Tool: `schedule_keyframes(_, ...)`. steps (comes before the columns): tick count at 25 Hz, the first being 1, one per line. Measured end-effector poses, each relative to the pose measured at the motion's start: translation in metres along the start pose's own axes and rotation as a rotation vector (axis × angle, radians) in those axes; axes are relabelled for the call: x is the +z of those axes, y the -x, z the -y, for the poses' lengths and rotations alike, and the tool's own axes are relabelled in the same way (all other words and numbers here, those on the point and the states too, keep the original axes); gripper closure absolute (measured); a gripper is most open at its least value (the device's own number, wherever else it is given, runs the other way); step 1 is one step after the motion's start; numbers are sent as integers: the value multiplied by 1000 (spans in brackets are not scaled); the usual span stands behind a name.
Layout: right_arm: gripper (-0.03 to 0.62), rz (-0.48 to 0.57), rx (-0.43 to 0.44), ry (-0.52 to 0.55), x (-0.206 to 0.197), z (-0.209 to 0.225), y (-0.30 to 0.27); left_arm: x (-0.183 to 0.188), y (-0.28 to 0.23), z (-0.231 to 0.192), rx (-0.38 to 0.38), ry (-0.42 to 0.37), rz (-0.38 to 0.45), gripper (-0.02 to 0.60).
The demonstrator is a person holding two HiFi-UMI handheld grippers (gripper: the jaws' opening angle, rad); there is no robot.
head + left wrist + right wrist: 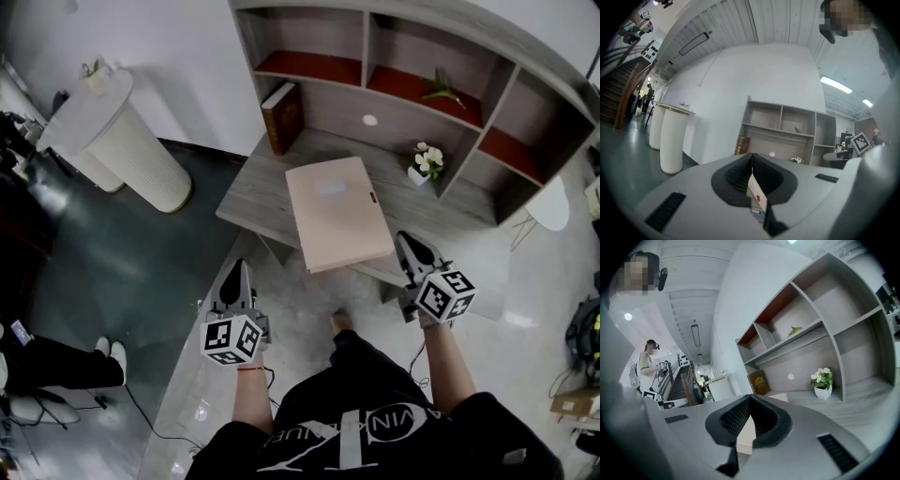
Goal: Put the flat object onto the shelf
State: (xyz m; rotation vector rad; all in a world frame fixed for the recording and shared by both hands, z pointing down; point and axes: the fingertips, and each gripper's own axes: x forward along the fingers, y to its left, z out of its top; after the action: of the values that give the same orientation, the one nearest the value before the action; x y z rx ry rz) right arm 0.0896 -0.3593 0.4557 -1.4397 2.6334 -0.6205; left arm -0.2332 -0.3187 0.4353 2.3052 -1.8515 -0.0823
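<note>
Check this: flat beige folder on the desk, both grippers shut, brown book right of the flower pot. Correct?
No. The head view shows the brown book left of the flower pot. The flat beige folder is on the desk; left gripper and right gripper are shut.

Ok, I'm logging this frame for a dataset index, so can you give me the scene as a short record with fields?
flat object: beige flat case, lying on the shelf unit's lower ledge, near end overhanging the edge
left gripper: shut, empty, short of the ledge
right gripper: shut, empty, by the case's near right corner
book: brown book, upright at the ledge's back left
plant: white flowers in a small pot, on the ledge's right
upper shelf: green sprig
</note>
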Motion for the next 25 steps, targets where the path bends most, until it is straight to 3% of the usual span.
schedule_keyframes(8, 585, 28, -6, 88, 6, -12, 18, 9, 20, 4, 12, -28, 28, 575)
schedule_keyframes(25, 585, 69, -7, 146, 9, -33, 56, 26, 56, 19, 15, -90, 81, 576)
